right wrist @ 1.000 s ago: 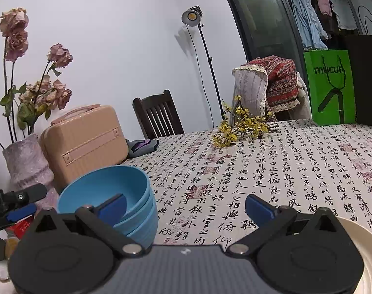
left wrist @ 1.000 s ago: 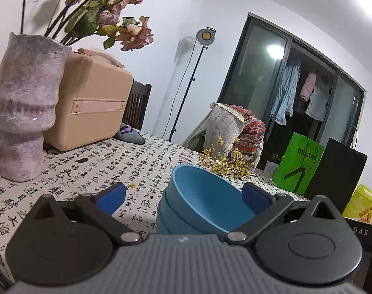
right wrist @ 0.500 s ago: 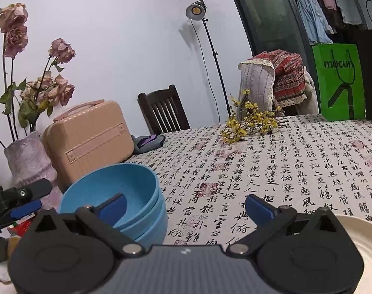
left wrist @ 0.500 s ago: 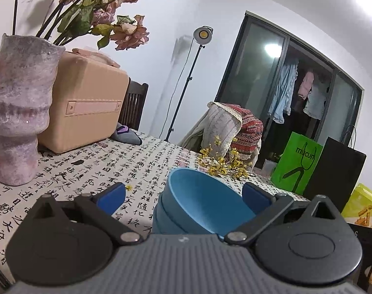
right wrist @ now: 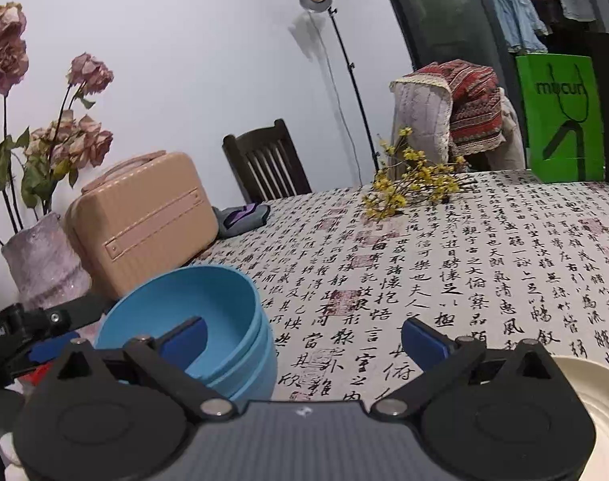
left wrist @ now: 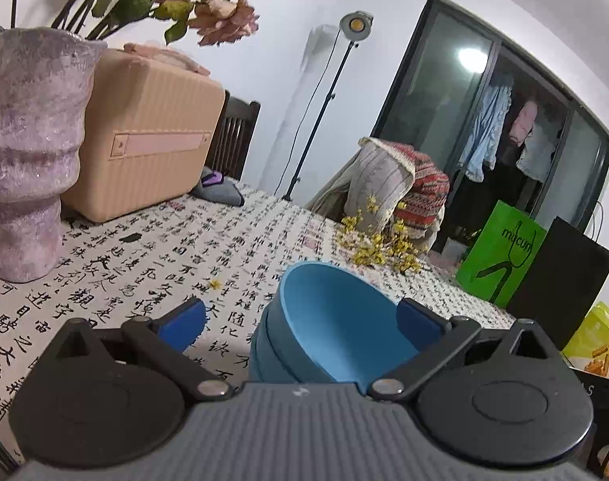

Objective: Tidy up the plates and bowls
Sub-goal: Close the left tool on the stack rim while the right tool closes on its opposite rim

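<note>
Since a second ago the stack of blue bowls [left wrist: 336,332] has shifted a little rightward between the left gripper [left wrist: 300,314]'s spread fingers, leaning toward its right pad. In the right wrist view the stack sits on the calligraphy tablecloth [right wrist: 464,272] at left. The right gripper [right wrist: 304,336] is spread wide, holding nothing, with a cream plate [right wrist: 597,409] at far right.

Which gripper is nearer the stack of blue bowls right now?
Left. The left gripper is open with the blue bowl stack partly between its fingers; the right gripper, open, has it off to its left.
</note>
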`<state>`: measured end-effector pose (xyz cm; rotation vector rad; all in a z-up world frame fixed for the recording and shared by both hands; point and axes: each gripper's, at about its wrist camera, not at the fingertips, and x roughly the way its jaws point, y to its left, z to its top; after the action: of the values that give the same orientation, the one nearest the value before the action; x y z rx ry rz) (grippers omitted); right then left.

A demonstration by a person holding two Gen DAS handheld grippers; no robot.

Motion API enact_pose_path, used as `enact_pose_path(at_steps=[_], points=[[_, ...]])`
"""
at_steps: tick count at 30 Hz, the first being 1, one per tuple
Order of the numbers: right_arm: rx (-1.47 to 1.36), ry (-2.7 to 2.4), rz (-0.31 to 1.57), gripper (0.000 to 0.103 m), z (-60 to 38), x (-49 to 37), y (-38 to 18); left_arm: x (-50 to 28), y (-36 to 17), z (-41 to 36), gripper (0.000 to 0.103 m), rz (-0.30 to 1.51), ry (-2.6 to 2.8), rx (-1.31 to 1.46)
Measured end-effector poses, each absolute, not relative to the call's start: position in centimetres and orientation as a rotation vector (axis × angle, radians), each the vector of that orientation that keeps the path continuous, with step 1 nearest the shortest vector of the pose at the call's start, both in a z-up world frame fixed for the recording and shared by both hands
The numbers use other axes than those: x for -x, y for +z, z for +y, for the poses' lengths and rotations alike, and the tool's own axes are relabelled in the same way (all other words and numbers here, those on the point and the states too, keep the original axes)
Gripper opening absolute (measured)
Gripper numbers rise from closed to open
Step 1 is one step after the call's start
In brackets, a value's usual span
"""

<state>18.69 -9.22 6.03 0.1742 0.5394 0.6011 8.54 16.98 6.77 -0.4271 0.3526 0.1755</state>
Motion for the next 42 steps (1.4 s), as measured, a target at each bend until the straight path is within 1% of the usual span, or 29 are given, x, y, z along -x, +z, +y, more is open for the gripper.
enact_pose_path(at_steps=[15,18,20,24,28,29,31,35,37,38,39,40,42], points=[[-0.194,0.596,0.806,0.103,-6.2,-23.0,6.1,-13.1,6.1,19.3,0.103,0.604,0.164,0.433],[-0.225,0.59,0.861,0.101,-5.8,-23.7,5.3,-13.9,5.8,19.6,0.103,0.651,0.167,0.441],[-0.246,0.592,0.902,0.097,-5.5,-24.2,4.9,-14.5,5.5,19.9,0.103,0.683,0.167,0.45],[-0.272,0.61,0.967,0.095,-4.6,-24.7,4.4,-15.3,5.3,20.4,0.103,0.728,0.184,0.474],[-0.255,0.601,0.997,0.092,-3.9,-24.7,4.2,-16.0,5.2,20.3,0.102,0.756,0.2,0.45],[-0.257,0.605,1.006,0.09,-3.8,-24.9,4.1,-16.2,5.1,20.3,0.101,0.766,0.2,0.445],[-0.269,0.614,1.025,0.088,-3.7,-25.0,4.0,-16.4,5.0,20.2,0.092,0.786,0.201,0.436],[-0.251,0.614,1.034,0.078,-3.2,-25.1,3.9,-16.6,4.9,20.0,0.085,0.806,0.192,0.442],[-0.254,0.614,1.052,0.074,-3.0,-25.1,3.7,-16.5,4.9,19.9,0.08,0.809,0.181,0.445],[-0.256,0.613,1.061,0.072,-2.9,-25.2,3.5,-16.5,4.9,19.8,0.079,0.811,0.177,0.445],[-0.261,0.612,1.071,0.071,-2.8,-25.1,3.3,-16.5,4.9,19.8,0.077,0.813,0.176,0.445],[-0.267,0.614,1.079,0.069,-2.7,-25.2,3.2,-16.6,4.8,19.7,0.073,0.816,0.174,0.446],[-0.278,0.624,1.095,0.068,-2.6,-25.0,3.1,-16.7,4.8,19.5,0.068,0.824,0.166,0.454]])
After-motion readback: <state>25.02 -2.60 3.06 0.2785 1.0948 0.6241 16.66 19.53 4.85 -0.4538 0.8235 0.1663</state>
